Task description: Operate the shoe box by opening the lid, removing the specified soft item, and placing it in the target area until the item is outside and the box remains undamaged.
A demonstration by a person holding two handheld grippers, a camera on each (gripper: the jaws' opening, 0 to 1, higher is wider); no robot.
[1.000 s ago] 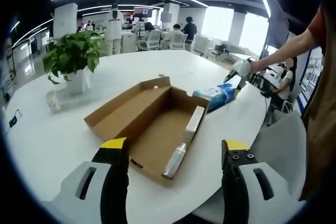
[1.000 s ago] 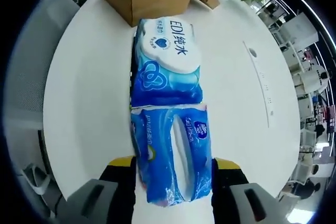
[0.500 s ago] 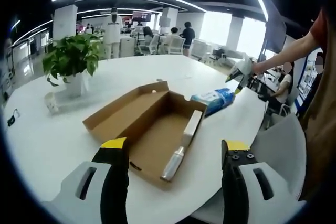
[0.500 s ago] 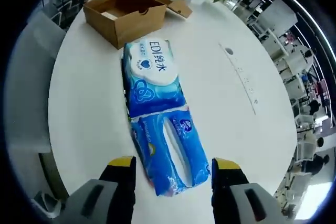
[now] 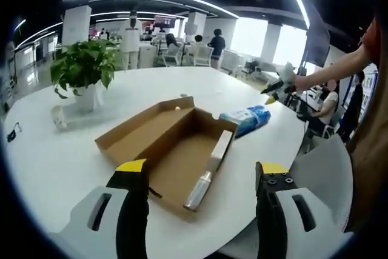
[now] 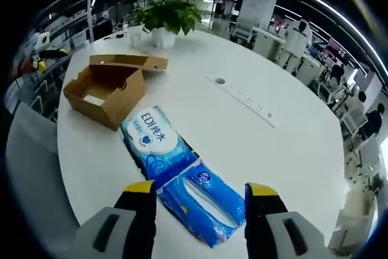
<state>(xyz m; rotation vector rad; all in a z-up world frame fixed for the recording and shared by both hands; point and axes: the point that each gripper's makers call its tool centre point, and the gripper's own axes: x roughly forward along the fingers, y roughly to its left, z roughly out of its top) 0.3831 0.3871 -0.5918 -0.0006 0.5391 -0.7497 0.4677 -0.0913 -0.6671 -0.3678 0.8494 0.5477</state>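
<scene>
Just ahead of the right gripper [image 6: 200, 201], whose jaws stand apart and empty, the blue wipes packs [image 6: 182, 177] lie flat on the worktop [image 6: 273, 150], outside the shoe box [image 5: 176, 150]. Left gripper [image 5: 200, 195], spread and empty, faces the lid-open box, likely guarding it.

matt cardboard box [image 5: 173, 144], glossy prob. plastic pack [image 6: 182, 177]
</scene>
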